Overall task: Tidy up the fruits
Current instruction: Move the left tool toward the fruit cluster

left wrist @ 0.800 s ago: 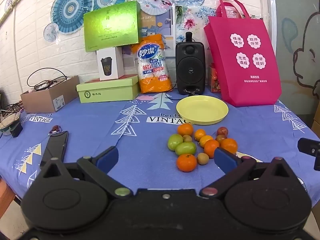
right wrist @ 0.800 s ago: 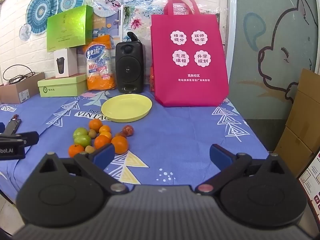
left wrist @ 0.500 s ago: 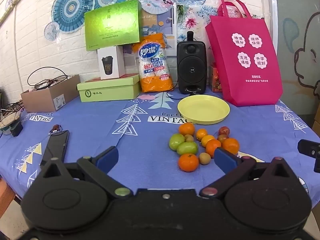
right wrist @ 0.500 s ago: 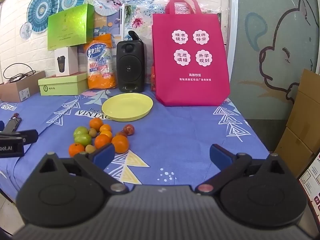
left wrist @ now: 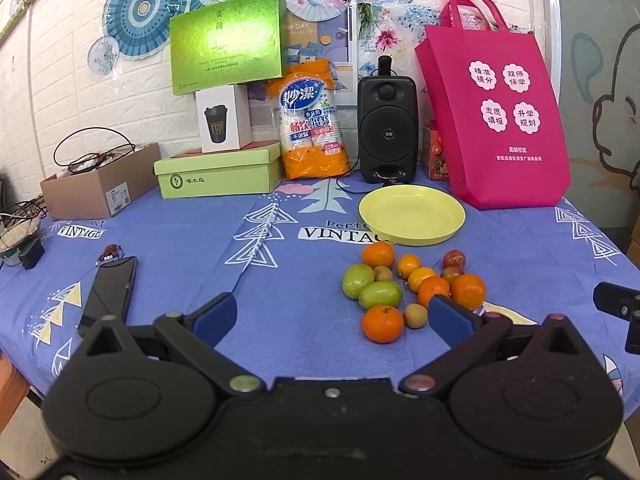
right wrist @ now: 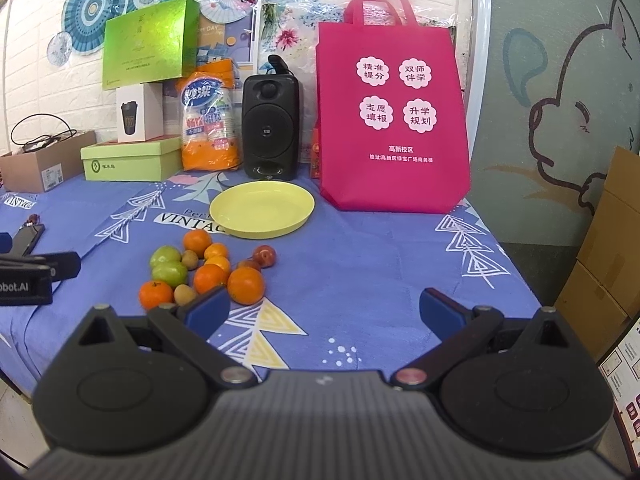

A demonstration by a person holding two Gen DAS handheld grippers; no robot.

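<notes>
A cluster of fruit lies on the blue tablecloth: several oranges [left wrist: 383, 323], two green fruits [left wrist: 380, 294], small kiwis [left wrist: 415, 315] and red plums [left wrist: 454, 259]. An empty yellow plate [left wrist: 412, 214] sits just behind them. My left gripper [left wrist: 334, 314] is open and empty, low at the near table edge, with the fruit ahead and slightly right. My right gripper [right wrist: 324, 312] is open and empty, with the fruit [right wrist: 245, 285] ahead to the left and the plate [right wrist: 262, 209] beyond.
A pink tote bag [left wrist: 494, 120], black speaker [left wrist: 387, 136], packet of paper cups [left wrist: 312, 128], green boxes [left wrist: 218, 172] and a cardboard box [left wrist: 96, 188] line the back. A black phone [left wrist: 110, 292] lies at left. The other gripper's tip [left wrist: 618, 308] shows at right.
Both grippers have crept slightly forward toward the fruit; the scene looks a little nearer. Nothing on the table has moved.
</notes>
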